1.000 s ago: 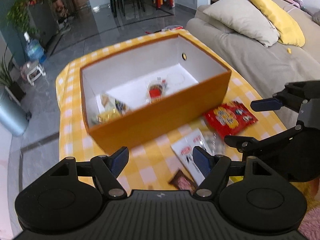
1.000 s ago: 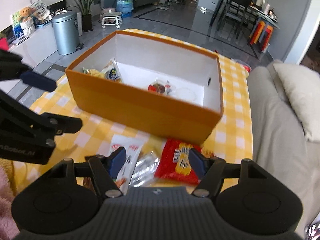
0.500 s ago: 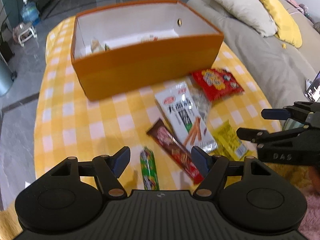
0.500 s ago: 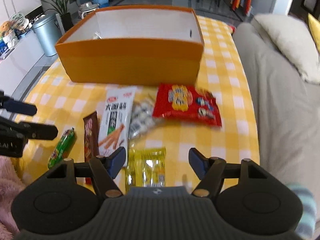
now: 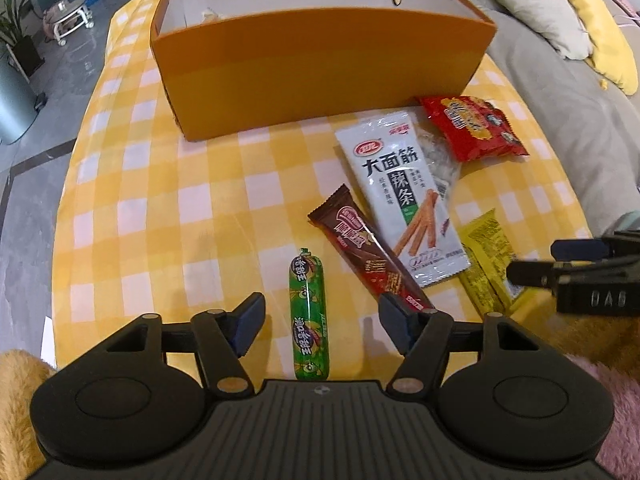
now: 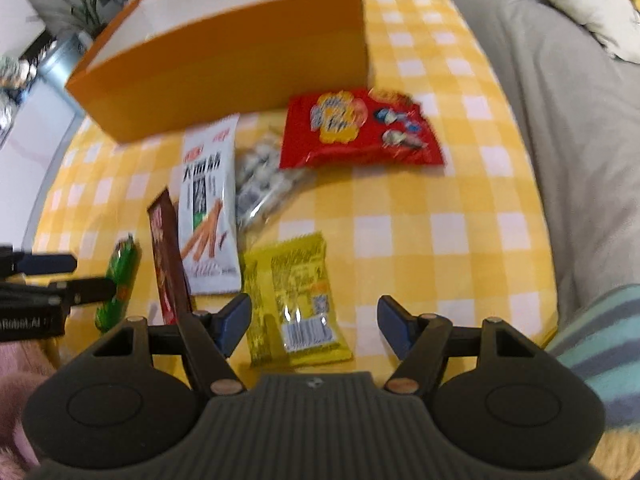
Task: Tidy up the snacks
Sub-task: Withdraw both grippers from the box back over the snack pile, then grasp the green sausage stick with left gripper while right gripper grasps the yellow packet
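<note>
Several snacks lie on the yellow checked table in front of an orange box [image 5: 320, 76]. My left gripper [image 5: 322, 324] hangs over a green sausage stick [image 5: 309, 316]; its jaws are closing, with the stick between them and the pads clear of it. A brown chocolate bar [image 5: 368, 252] and a white spicy-stick pack [image 5: 400, 200] lie just right of it. My right gripper [image 6: 314, 324] stands open above a yellow packet [image 6: 296, 300], not touching it. A red bag [image 6: 356, 128] and a clear candy bag [image 6: 260, 176] lie nearer the box.
The orange box [image 6: 224, 68] stands at the far side of the table, with a snack showing inside. A grey sofa [image 5: 568, 80] with pillows runs along the table's right edge. A striped sleeve [image 6: 600, 340] shows at the right. Bare cloth [image 5: 160, 200] lies left of the snacks.
Both grippers have come down and back from the box toward the snacks at the near edge. The left jaws have narrowed a little around the green stick. The right jaws keep their width.
</note>
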`<action>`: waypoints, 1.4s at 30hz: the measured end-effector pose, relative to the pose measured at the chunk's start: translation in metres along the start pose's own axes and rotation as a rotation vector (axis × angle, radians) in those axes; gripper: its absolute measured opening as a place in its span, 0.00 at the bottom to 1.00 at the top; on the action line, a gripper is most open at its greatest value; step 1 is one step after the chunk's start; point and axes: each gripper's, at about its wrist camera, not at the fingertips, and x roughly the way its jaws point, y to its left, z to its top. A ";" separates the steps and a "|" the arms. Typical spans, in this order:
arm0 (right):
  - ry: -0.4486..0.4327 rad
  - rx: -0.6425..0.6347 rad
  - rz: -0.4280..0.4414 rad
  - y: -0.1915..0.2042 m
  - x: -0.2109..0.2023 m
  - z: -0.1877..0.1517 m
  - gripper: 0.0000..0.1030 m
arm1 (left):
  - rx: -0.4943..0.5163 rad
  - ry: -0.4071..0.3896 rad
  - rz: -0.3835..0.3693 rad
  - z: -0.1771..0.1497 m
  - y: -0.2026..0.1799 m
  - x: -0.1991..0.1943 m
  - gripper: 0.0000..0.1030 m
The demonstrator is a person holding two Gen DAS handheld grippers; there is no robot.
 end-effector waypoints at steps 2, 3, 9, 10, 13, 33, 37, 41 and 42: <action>0.012 -0.037 0.001 0.007 0.005 -0.001 0.66 | -0.008 0.007 0.004 0.000 0.001 0.005 0.71; 0.018 -0.055 -0.003 0.011 0.007 -0.001 0.66 | -0.012 0.010 0.006 0.000 0.002 0.007 0.71; 0.045 -0.118 -0.017 0.023 0.021 0.001 0.65 | -0.034 0.043 0.010 -0.001 0.007 0.020 0.65; 0.049 -0.120 -0.014 0.023 0.023 0.002 0.65 | -0.034 0.048 0.008 -0.001 0.007 0.022 0.63; 0.067 -0.119 -0.009 0.023 0.029 0.004 0.65 | -0.027 0.061 0.011 0.000 0.006 0.026 0.59; 0.091 -0.244 -0.064 0.047 0.040 0.002 0.54 | 0.063 0.099 0.063 0.002 -0.012 0.040 0.36; 0.086 -0.228 -0.059 0.044 0.038 0.003 0.48 | 0.053 0.096 0.065 0.002 -0.009 0.038 0.26; 0.087 -0.228 -0.062 0.044 0.038 0.003 0.48 | 0.052 0.092 0.064 0.002 -0.009 0.038 0.25; 0.090 -0.227 -0.065 0.044 0.038 0.002 0.48 | 0.050 0.091 0.063 0.002 -0.009 0.038 0.25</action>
